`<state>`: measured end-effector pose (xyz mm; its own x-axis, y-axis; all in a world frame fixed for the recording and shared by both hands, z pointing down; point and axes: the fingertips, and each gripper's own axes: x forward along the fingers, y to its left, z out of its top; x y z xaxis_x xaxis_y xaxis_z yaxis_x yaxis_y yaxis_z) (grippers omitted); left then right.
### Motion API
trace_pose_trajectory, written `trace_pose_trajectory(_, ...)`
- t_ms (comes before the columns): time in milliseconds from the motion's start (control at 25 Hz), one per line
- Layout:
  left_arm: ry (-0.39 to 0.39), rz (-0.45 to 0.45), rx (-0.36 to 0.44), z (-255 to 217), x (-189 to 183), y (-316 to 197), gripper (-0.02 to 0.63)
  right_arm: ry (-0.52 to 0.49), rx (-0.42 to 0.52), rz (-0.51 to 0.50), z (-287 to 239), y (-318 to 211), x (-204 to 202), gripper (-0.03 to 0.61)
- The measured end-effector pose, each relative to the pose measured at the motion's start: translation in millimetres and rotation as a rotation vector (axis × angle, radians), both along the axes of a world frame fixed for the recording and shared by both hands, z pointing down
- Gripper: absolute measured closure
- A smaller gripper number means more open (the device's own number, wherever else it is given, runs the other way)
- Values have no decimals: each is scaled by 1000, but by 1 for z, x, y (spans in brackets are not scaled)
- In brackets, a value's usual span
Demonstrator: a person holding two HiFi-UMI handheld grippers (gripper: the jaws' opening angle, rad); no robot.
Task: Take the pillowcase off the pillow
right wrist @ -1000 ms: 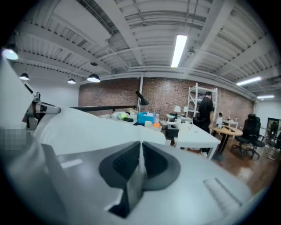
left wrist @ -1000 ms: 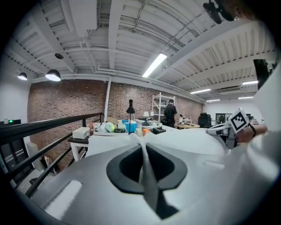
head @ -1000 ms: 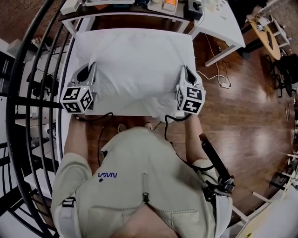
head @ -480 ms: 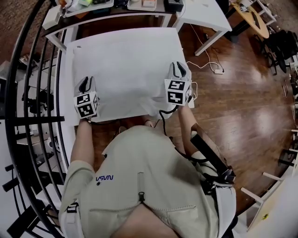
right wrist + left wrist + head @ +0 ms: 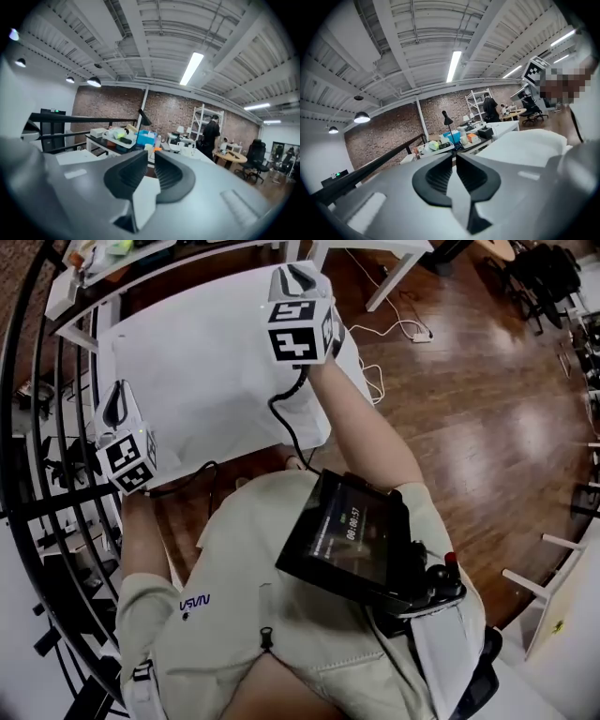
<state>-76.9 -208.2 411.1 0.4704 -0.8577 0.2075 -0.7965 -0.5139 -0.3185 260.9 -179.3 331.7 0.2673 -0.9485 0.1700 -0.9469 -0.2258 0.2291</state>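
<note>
Starting with the pillow [image 5: 216, 371]: looks to be in the same spot as a second ago, flat on the desk [image 5: 114, 348], its near edge along the desk's near edge. It's all white on white, so I can't make out the pillowcase separately, but nothing looks peeled back or bunched up.
right gripper [image 5: 150, 161]: a second ago it was down at the pillow's near right corner. Now it's lifted way up toward the head camera, over the far right corner of the desk. The jaws popped open and have just been closing again, down to a thin gap. There's no cloth in there, just the room showing through.
left gripper [image 5: 454, 158]: it was at the pillow's near left corner, and now it's out by the desk's left edge, beside the pillow rather than on it. Same deal with the jaws: they've just been closing and are basically together now, with nothing pinched.
forearm screen [image 5: 352, 540]: it's in view now that the right arm is raised.
what it means: my read is both corner grips got dropped and the pillowcase hasn't budged. So the task is pretty much at square one and needs a fresh grab on the open end, and I can't see which end that is.
</note>
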Motion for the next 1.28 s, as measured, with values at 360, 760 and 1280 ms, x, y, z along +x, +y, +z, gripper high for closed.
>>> trace_pose_trajectory(360,14,31,49,-63,32,-5,606,-41,14,3,-31,4,1,542)
trace_pose_trajectory(760,225,135,-47,-80,94,14,607,-64,30,-56,-28,23,6,568)
trace_pose_trajectory(1280,254,189,-55,-78,116,30,607,-75,166,-153,-54,27,-26,574)
